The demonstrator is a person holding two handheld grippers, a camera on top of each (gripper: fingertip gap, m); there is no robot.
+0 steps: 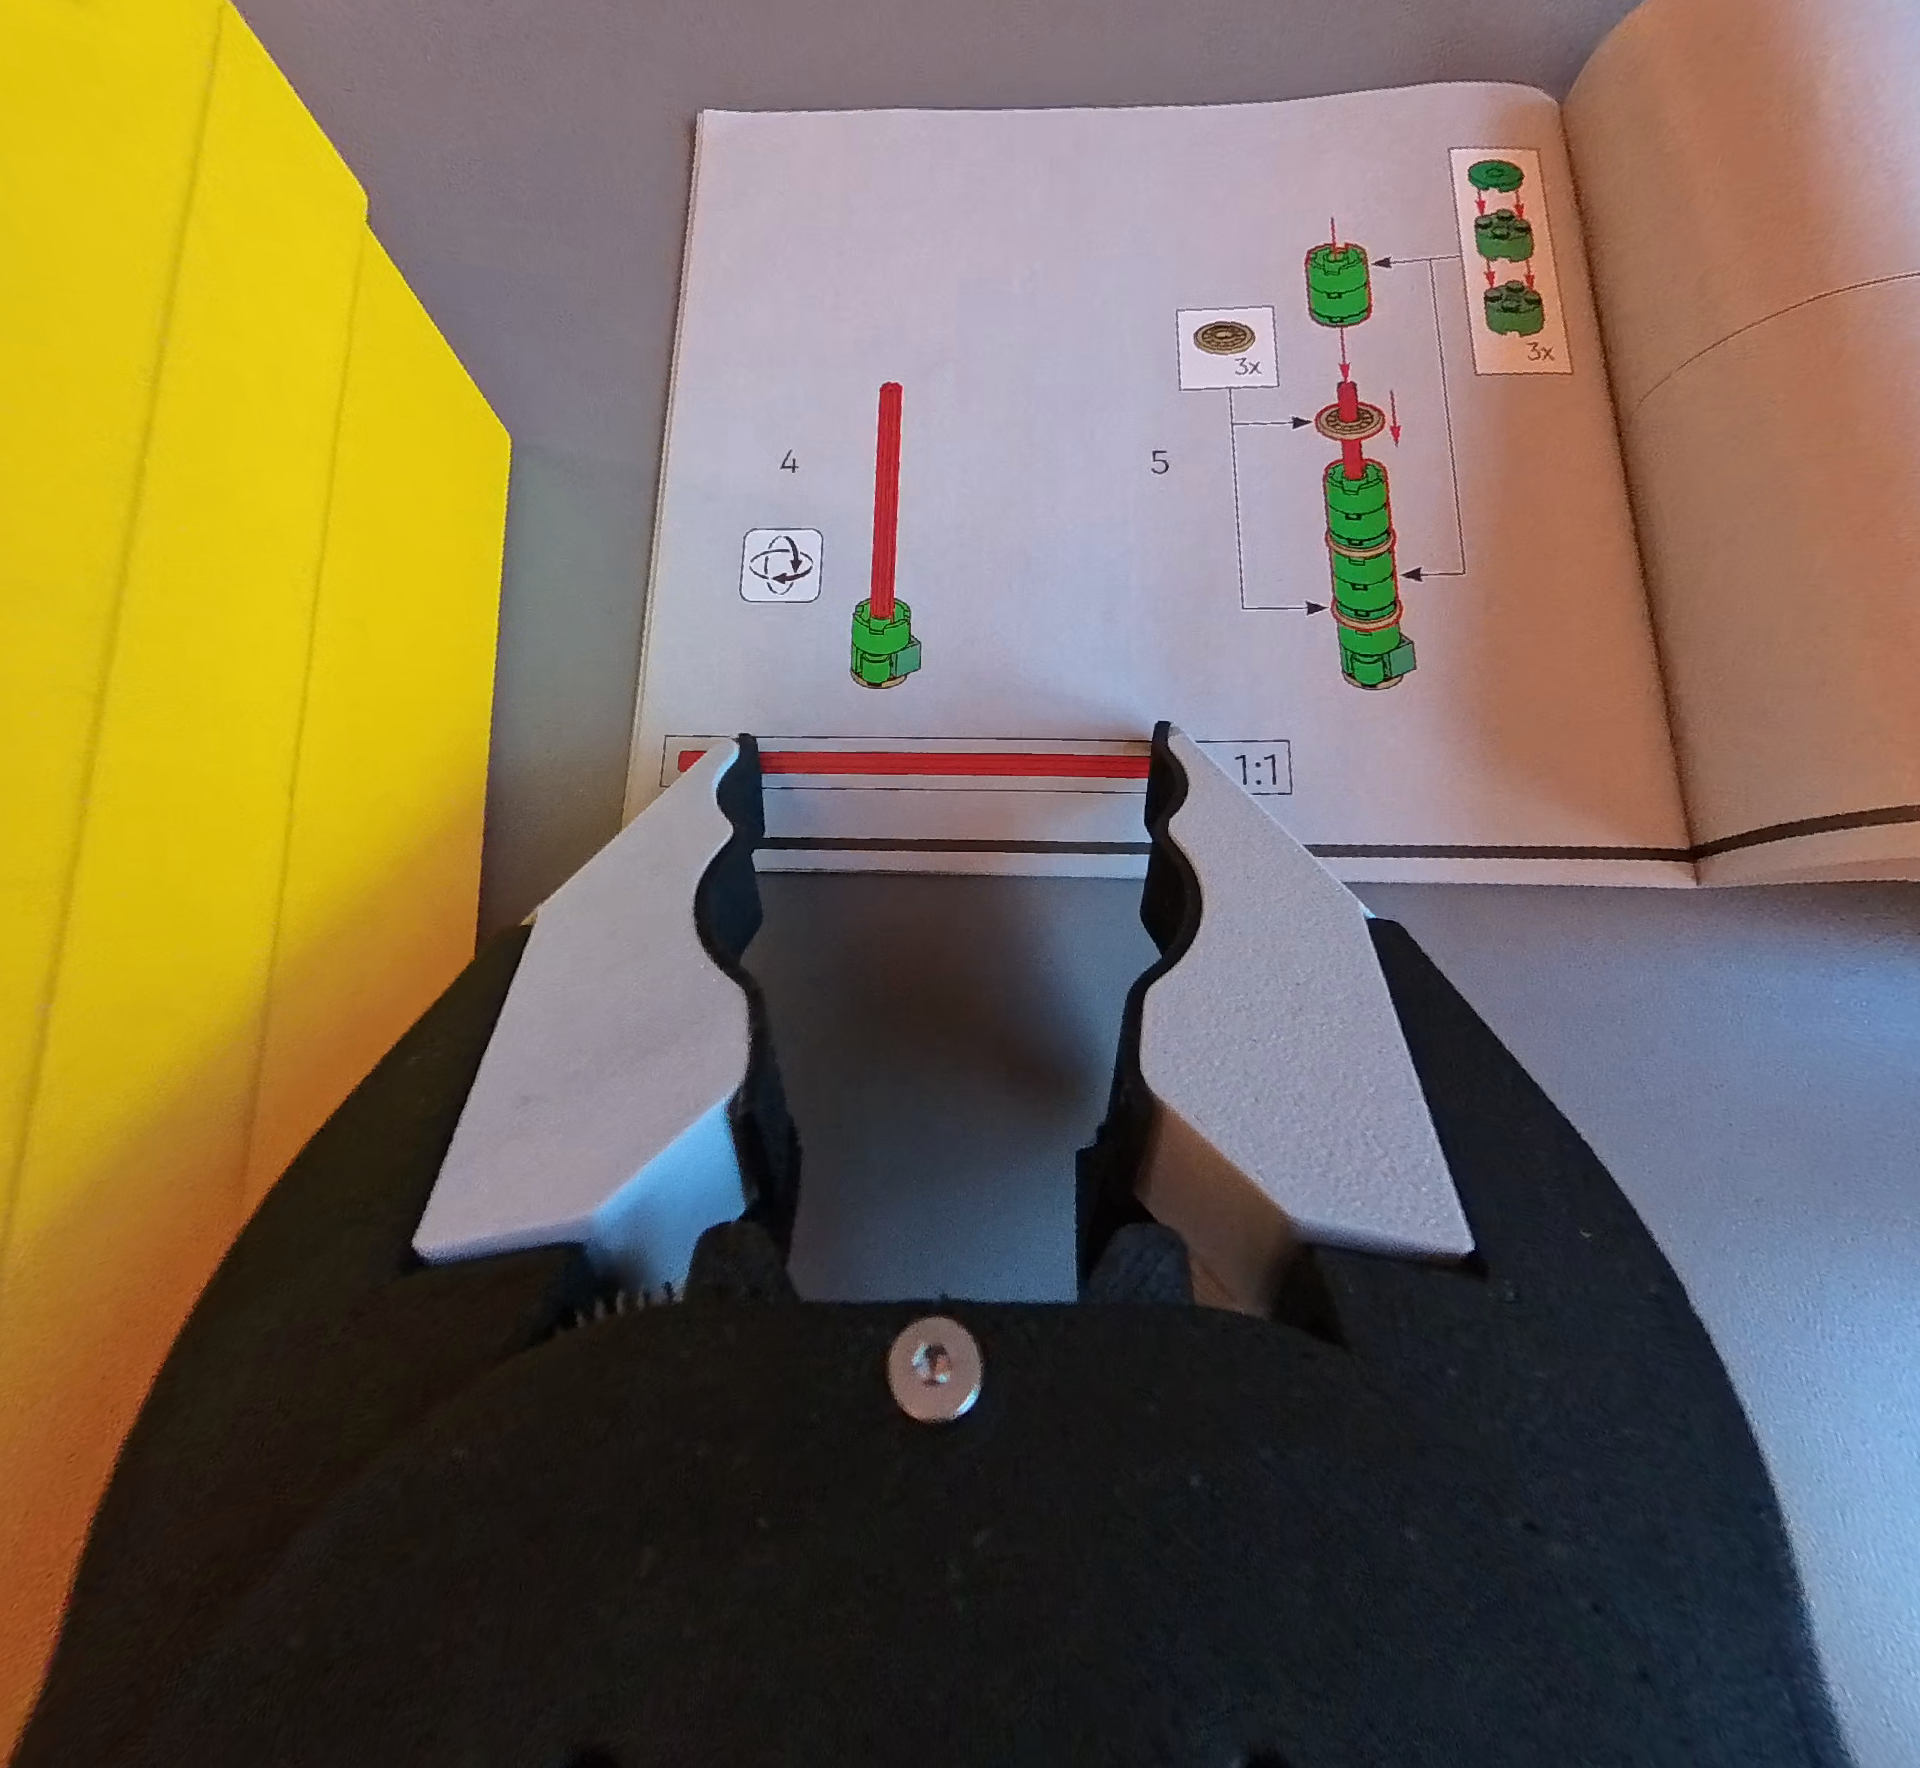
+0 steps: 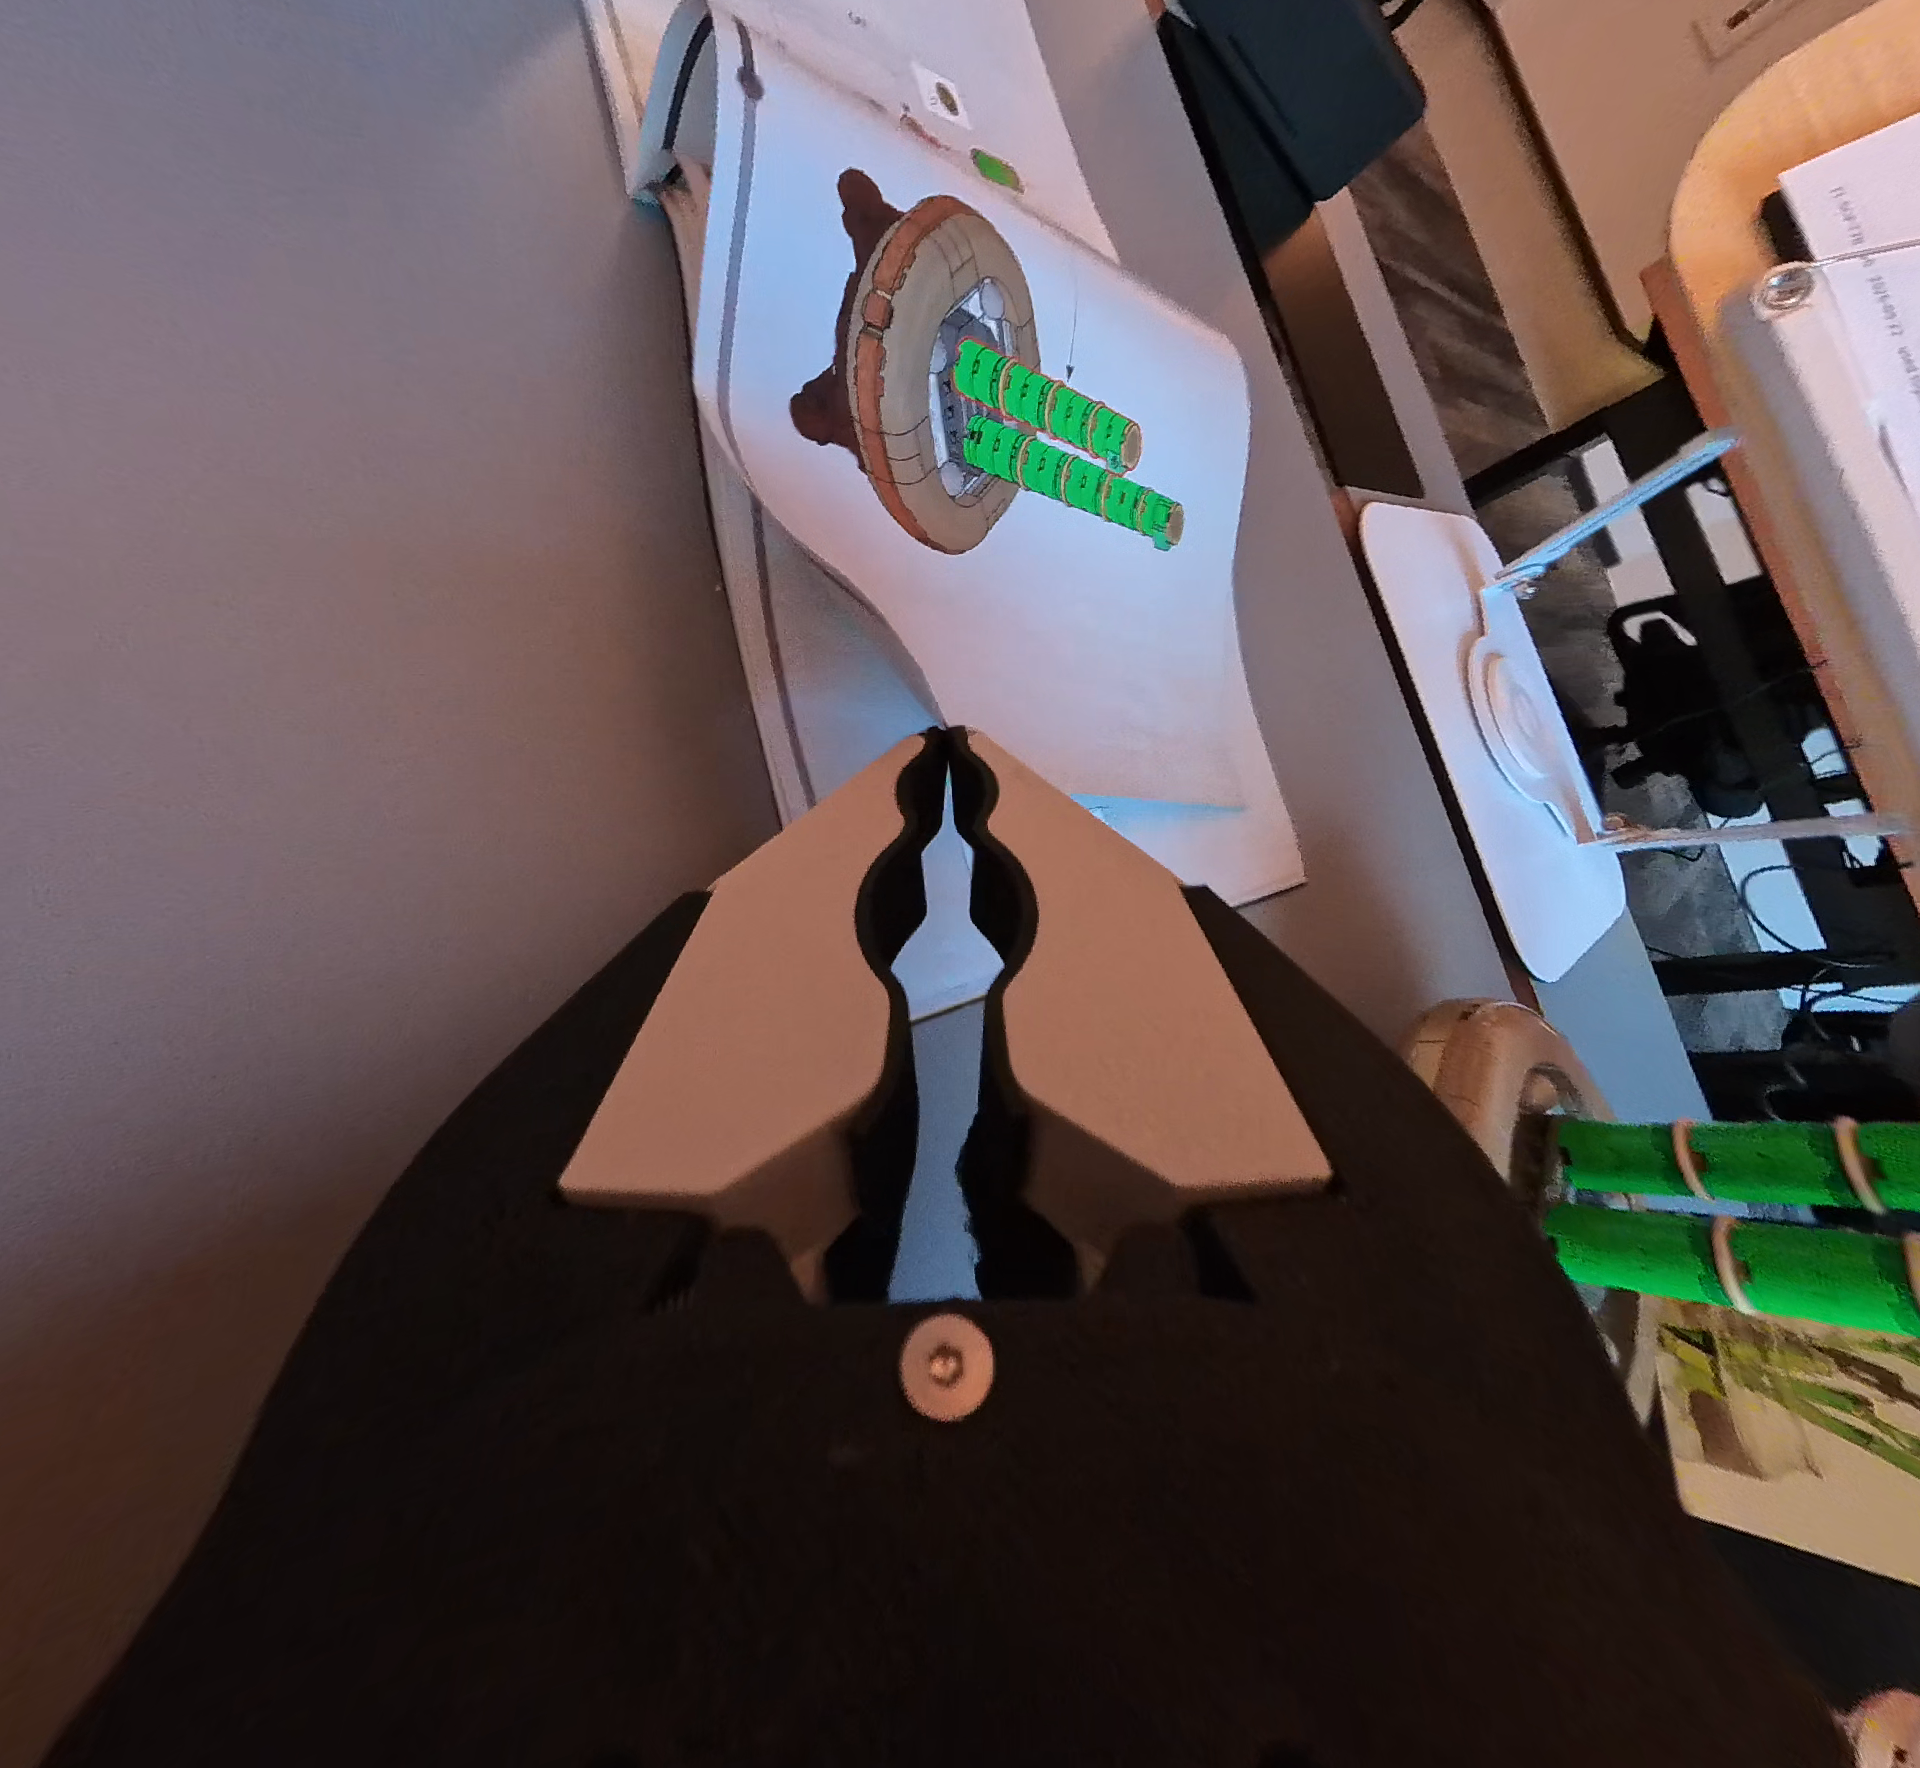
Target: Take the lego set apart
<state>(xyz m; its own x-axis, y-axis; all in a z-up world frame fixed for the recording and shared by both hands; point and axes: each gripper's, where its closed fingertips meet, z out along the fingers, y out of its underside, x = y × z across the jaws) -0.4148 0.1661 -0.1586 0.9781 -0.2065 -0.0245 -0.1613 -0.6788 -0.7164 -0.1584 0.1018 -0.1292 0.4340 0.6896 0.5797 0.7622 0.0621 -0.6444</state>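
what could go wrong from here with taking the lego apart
1. The right gripper is shut and points at the open instruction booklet; the green lego stalks sit off at the frame's edge, so a reach from this pose may miss them.
2. The open left gripper hovers at the booklet's near edge; closing could pinch the page.
3. The yellow box crowds its left side.

Green lego stalks (image 2: 1745, 1219) cut off right.
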